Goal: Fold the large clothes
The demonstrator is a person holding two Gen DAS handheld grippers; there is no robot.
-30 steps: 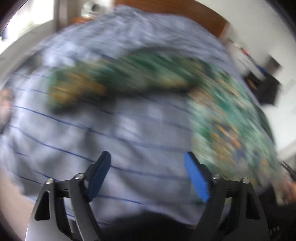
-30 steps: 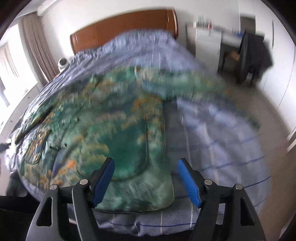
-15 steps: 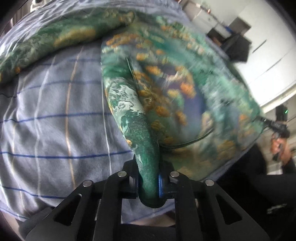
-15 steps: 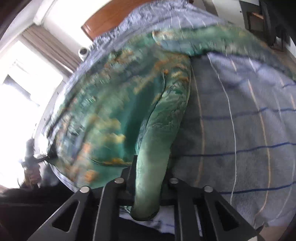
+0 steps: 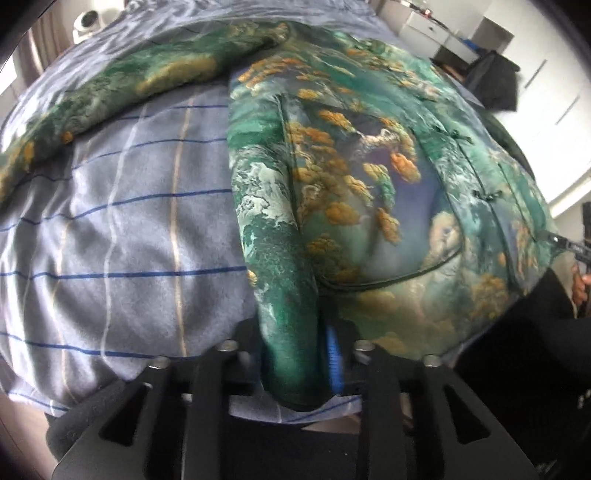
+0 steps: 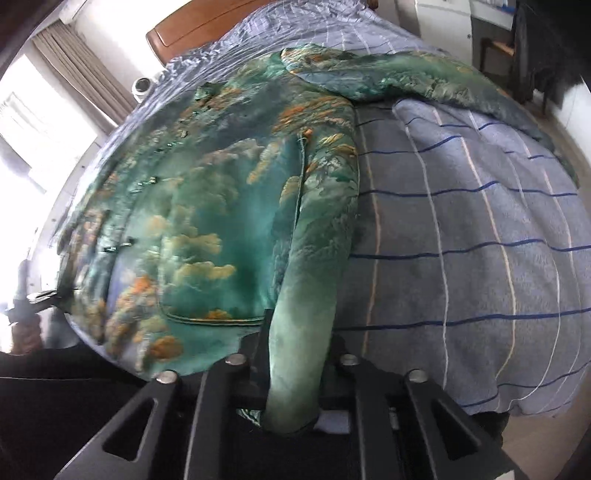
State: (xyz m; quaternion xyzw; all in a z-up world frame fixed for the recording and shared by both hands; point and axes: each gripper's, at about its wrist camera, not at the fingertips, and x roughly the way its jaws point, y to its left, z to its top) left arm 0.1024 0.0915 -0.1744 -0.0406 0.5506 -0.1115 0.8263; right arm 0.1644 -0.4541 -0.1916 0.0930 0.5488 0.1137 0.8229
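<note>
1. Jacket [image 5: 369, 177]: large, green with orange and gold cloud print. It lies spread flat on the bed [image 5: 140, 221], front side up. Its hem faces the near edge of the bed. A curved pocket seam and dark knot fastenings are visible on the front.
2. Sleeves: in the left wrist view one sleeve [image 5: 147, 74] runs from the shoulder at 12 o'clock out toward 9 o'clock. In the right wrist view the other sleeve [image 6: 424, 77] runs toward 2 o'clock. Both rest on the bedcover.
3. Left tongs [image 5: 295, 354]: narrow, clamped on a bunched fold of the jacket's side edge at the hem. The jaws have just been opening slightly, with cloth between them. A blue pad presses the fold's right side.
4. Right tongs [image 6: 295, 369]: narrow, gripping the opposite hem corner, which is gathered into a thick roll. These jaws also just eased open a little and remain on the cloth.
5. Bedcover: grey-blue with thin blue, white and tan lines. Wooden headboard [image 6: 192, 26] at 11 o'clock in the right view, curtain [image 6: 81, 70] at 10 o'clock.
6. Left view, 3 o'clock: a hand [image 5: 580, 284] on a dark handle, probably the other tongs. The edge is blurred.
</note>
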